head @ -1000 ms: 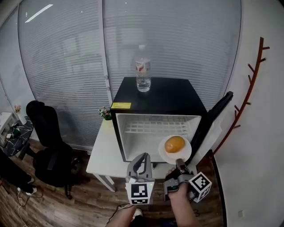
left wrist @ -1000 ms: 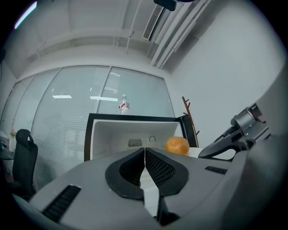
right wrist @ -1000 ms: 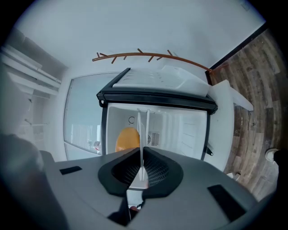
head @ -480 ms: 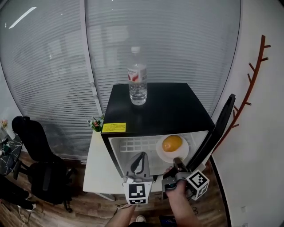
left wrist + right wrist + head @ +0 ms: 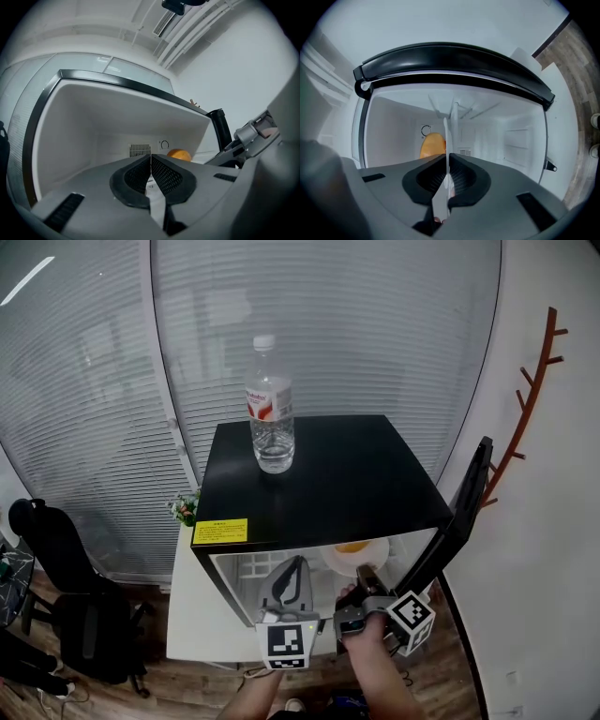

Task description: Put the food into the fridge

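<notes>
The right tongs (image 5: 447, 174) pinch the rim of the plate (image 5: 375, 552). Its orange food (image 5: 432, 145) lies straight ahead, just inside the open fridge (image 5: 319, 474). The left tongs (image 5: 151, 171) are closed and empty alongside.

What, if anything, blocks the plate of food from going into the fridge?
Nothing visible does. The door stands swung open at the right. The right gripper, shut on the plate, holds it at the mouth of the fridge, and no item shows in the cavity ahead.
</notes>
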The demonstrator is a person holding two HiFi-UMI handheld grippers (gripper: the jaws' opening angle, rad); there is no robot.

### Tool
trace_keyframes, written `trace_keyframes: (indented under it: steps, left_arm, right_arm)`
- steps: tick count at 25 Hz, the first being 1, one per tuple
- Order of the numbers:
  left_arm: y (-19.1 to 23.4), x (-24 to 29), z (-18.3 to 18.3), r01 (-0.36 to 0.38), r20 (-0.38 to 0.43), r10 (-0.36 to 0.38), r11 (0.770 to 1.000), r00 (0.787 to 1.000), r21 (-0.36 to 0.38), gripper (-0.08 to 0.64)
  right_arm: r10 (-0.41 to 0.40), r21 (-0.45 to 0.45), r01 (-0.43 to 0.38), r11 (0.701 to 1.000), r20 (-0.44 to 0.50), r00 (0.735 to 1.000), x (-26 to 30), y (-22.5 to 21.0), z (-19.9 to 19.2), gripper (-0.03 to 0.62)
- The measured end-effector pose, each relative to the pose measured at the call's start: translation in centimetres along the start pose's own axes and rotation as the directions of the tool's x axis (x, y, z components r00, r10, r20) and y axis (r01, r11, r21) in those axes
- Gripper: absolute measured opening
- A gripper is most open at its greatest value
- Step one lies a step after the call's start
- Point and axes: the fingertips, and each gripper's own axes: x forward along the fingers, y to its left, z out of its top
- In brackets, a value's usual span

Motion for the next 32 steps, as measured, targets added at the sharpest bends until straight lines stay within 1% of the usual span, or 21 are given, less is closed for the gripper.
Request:
trace_keyframes:
  steps: [7, 15, 19, 20, 23, 26, 32]
  left_arm:
    - [0.3, 1.3, -0.1, -0.039, -0.008, 0.039, 0.999, 0.999, 0.017, 0.029]
    - [0.0, 1.3, -0.6, -0.070, -0.021, 0.070, 0.997, 0.997, 0.014, 0.029]
    - [-0.4, 1.0, -0.7, -0.079, -0.025, 0.079, 0.997, 0.997, 0.015, 0.031]
    - [-0.4, 0.9, -0.8, -0.081, -0.026, 0.081, 0.997, 0.996, 0.015, 0.029]
    - [-0.5, 0.6, -0.8, -0.084, -0.027, 0.085, 0.996, 0.996, 0.015, 0.029]
    - [-0.5, 0.4, -0.6, -0.087, -0.026, 0.088, 0.996, 0.996, 0.019, 0.029]
    - [-0.4, -0.1, -0.3, -0.096, -0.022, 0.097, 0.995, 0.995, 0.017, 0.031]
  right_arm:
    - [-0.001, 0.008, 0.001, 1.000, -0.033, 0.999, 1.4, 0.2, 0.2, 0.040]
    - [0.006, -0.003, -0.006, 1.000, -0.057, 0.998, 1.4, 0.3, 0.2, 0.041]
    - [0.028, -0.007, -0.029, 1.000, -0.060, 0.998, 1.3, 0.7, 0.2, 0.040]
    - [0.039, -0.006, -0.040, 0.999, -0.062, 0.997, 1.3, 0.8, 0.2, 0.048]
    - [0.058, -0.004, -0.059, 0.998, -0.069, 0.996, 1.2, 1.0, 0.2, 0.120]
    - [0.059, 0.008, -0.059, 0.998, -0.077, 0.995, 1.0, 0.7, 0.1, 0.143]
    - [0.068, 0.013, -0.067, 0.998, -0.091, 0.993, 0.1, 0.3, -0.2, 0.153]
